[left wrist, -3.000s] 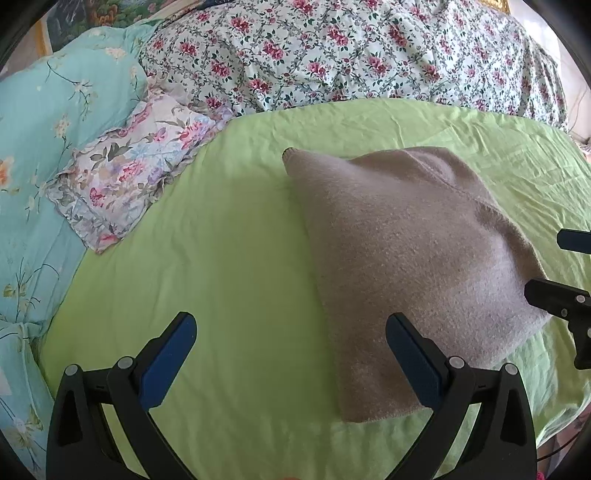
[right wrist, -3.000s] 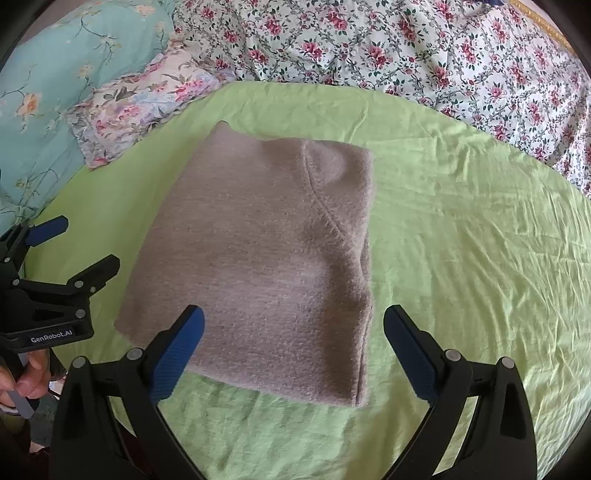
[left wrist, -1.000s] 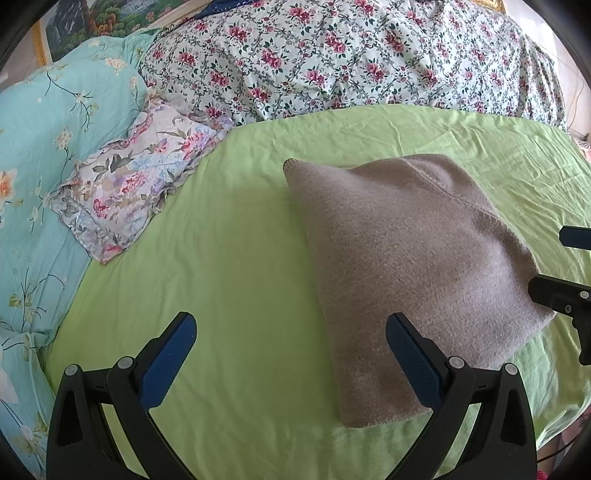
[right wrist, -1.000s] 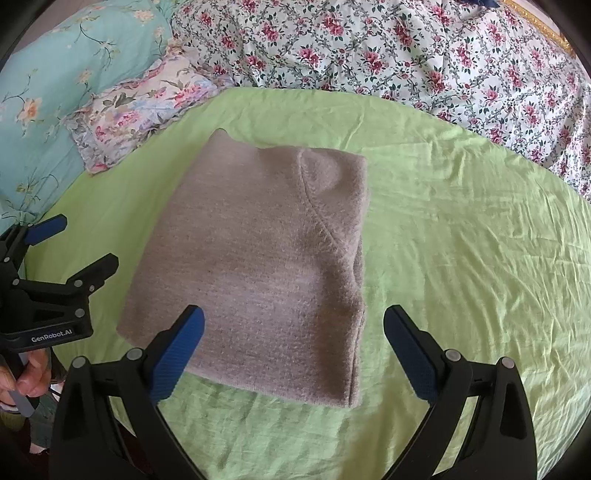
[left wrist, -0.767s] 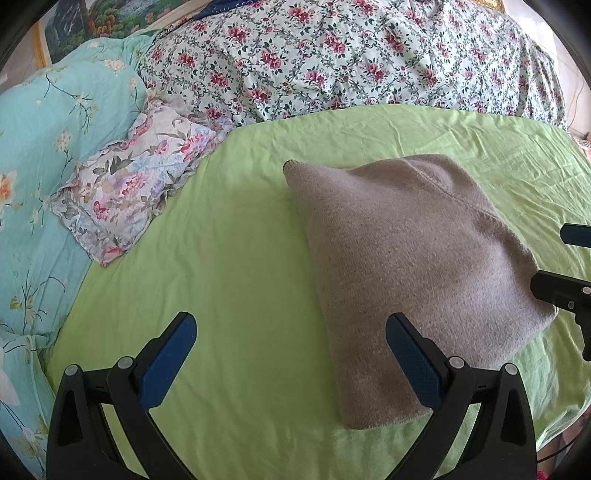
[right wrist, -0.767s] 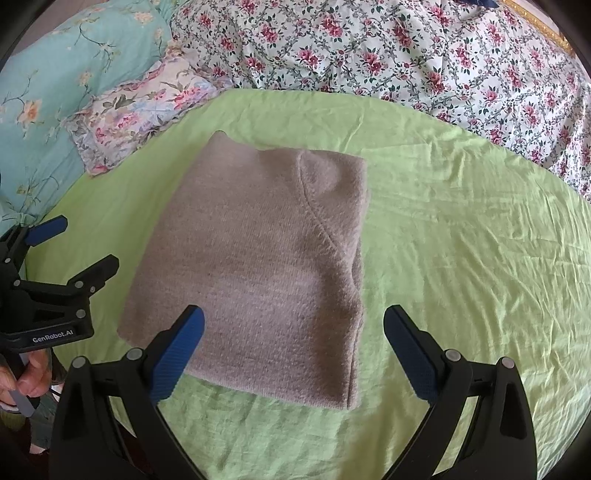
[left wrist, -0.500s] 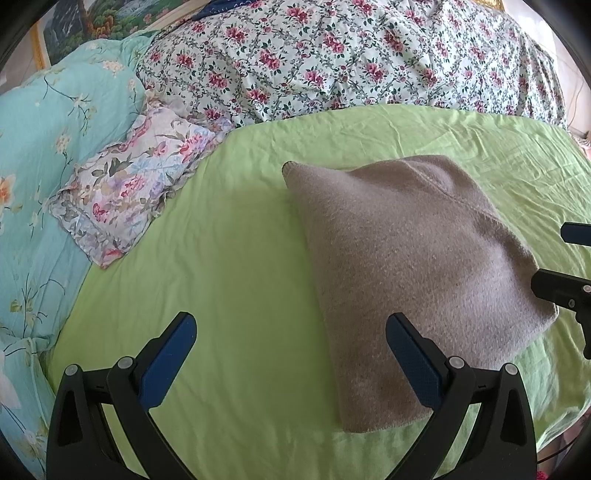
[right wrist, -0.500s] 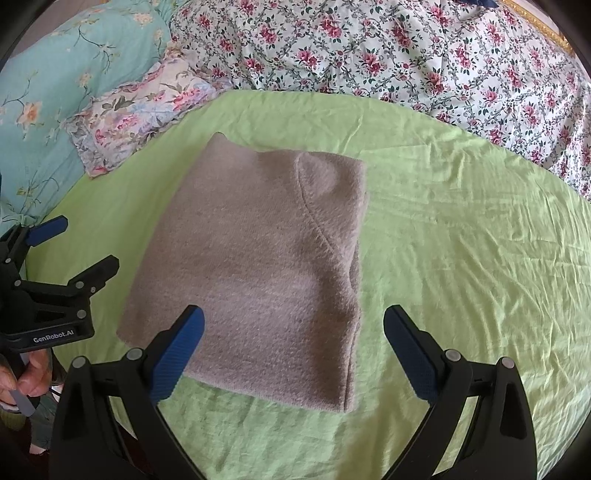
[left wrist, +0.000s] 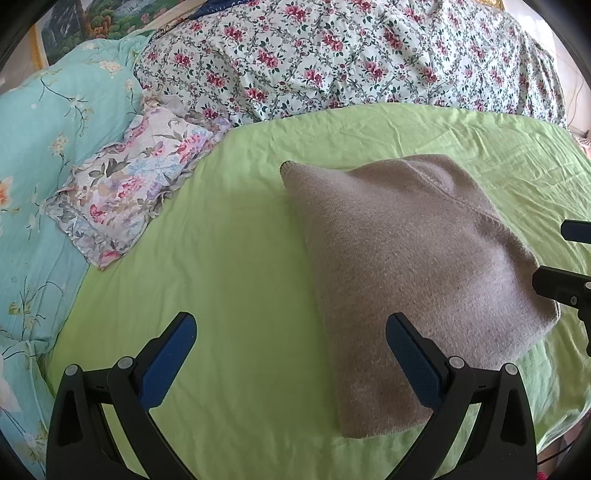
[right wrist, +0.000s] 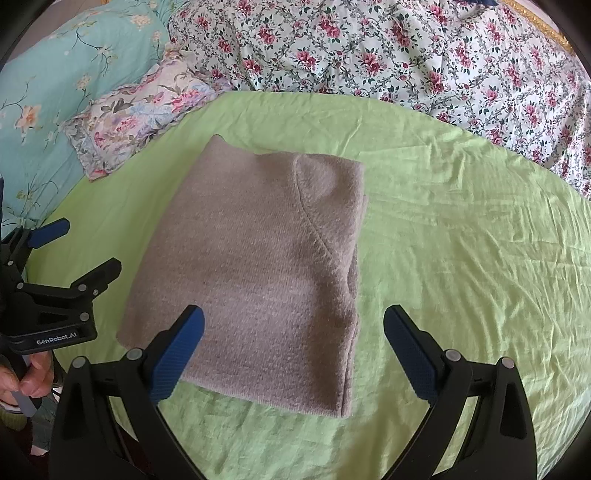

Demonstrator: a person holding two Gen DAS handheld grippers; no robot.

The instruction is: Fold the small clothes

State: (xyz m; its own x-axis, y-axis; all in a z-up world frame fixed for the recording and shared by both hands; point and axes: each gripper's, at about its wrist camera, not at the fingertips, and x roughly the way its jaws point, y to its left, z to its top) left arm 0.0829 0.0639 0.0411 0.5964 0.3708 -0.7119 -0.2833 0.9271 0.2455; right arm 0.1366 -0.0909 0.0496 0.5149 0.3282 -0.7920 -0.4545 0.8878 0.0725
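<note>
Bed sheet: lime green, wrinkled, spread ahead of both sets of fingers.
Floral quilt: beyond the sheet's far edge.
Folded garment: taupe knit, flat on the sheet; ahead of the right gripper, right of the left gripper.
Small pillow: far left of the left fingers.
Fingers: both pairs spread wide, holding nothing.

You are working in home bedroom: bed wearing green sheet, rose-print quilt lying bunched behind, floral pillow and turquoise flowered bedding sitting at left, framed landscape painting hanging beyond.
</note>
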